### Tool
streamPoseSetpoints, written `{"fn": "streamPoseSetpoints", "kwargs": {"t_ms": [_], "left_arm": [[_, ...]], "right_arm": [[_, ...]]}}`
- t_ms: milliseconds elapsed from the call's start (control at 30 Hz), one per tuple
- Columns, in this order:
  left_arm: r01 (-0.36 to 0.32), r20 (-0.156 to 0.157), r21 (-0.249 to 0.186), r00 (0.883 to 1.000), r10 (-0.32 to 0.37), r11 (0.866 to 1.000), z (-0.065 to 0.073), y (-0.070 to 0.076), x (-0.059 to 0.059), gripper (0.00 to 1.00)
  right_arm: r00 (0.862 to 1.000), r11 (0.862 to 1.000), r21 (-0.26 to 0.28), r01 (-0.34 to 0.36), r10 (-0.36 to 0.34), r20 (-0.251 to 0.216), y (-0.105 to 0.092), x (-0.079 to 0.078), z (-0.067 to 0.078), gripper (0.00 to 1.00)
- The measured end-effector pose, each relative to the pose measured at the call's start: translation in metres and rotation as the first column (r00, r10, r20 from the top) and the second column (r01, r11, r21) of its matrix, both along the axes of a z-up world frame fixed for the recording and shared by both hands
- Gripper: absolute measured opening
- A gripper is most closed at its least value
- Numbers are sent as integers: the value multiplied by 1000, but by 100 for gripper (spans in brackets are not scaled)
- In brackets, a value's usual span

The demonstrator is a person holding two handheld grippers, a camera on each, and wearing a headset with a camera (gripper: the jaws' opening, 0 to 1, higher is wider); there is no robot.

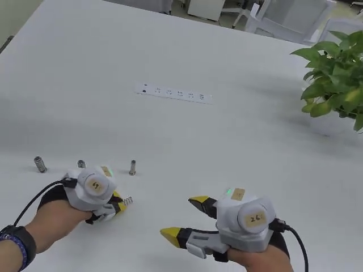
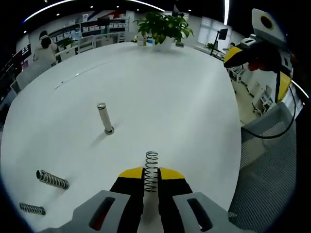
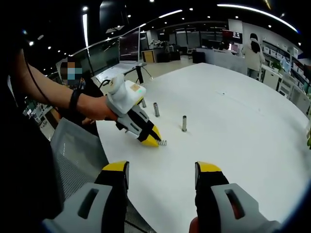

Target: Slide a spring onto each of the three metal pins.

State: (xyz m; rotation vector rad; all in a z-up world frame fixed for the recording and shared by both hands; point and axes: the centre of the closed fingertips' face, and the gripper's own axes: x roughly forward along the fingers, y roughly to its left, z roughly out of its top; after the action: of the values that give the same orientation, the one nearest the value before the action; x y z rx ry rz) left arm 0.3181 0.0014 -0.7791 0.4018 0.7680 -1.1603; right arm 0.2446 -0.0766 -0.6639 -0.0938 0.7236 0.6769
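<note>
Working on the white table (image 1: 238, 147); ignore the plant (image 1: 334, 73) at the far right and the power strip (image 1: 173, 93) mid-table, both well apart from the job. Can leave the right gripper (image 1: 184, 216) parked near the front edge, jaws spread wide, nothing between them. Got the left gripper (image 1: 120, 205) clenched on the spring (image 2: 151, 162), pinching its lower coils, free end poking out past the yellow tips. Aim for the bare pin (image 2: 104, 118), upright ahead and left of those tips, near but not touching. Looks like the last one: further left, seeing two coiled posts (image 1: 39, 164), probably springs already seated, can't confirm.

Doing it well:
- Turn the wrist so the spring axis matches the pin, open end down.
- Centre the bore over the pin head before lowering, then drop straight with no side load. Judging the pin free-standing on a small base, so easy to topple.
- Keep the squeeze light to avoid crushing the coils.
- Let go only once several coils are past the head.
- Bring the right gripper in to steady the base if it wobbles.

Writing:
- Power strip markings: too small to read.
- Round sticker on the right gripper: reads "26".
- Round sticker on the left gripper: single digit, maybe "5", not sure.
</note>
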Motion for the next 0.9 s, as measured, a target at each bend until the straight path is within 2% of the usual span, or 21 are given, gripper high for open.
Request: {"fn": "streamPoseSetpoints", "kwargs": {"t_ms": [100,233,367,400,433,733,900], "left_arm": [[-27,0,-37,1000,27,999,14,9,-3,2],[-52,24,-81,998,54,995,36,21,-8,2],[-48,61,-107,997,55,993,60,30,-16,2],[-48,63,-110,996,55,993,61,30,-17,2],[-45,78,-125,995,55,991,72,31,-21,2],[-9,140,-129,990,27,992,99,35,-34,2],[-1,156,-133,987,22,991,109,37,-38,2]], "right_arm": [[1000,1000,2,-15,15,4,4,4,1,53],[998,999,-3,-52,52,17,11,9,2,50],[995,995,37,-96,96,20,28,13,6,46],[995,994,38,-99,99,21,29,13,6,45],[992,991,41,-125,124,21,36,15,6,45],[979,978,46,-202,201,31,66,24,7,41],[969,968,42,-246,245,33,76,25,6,38]]}}
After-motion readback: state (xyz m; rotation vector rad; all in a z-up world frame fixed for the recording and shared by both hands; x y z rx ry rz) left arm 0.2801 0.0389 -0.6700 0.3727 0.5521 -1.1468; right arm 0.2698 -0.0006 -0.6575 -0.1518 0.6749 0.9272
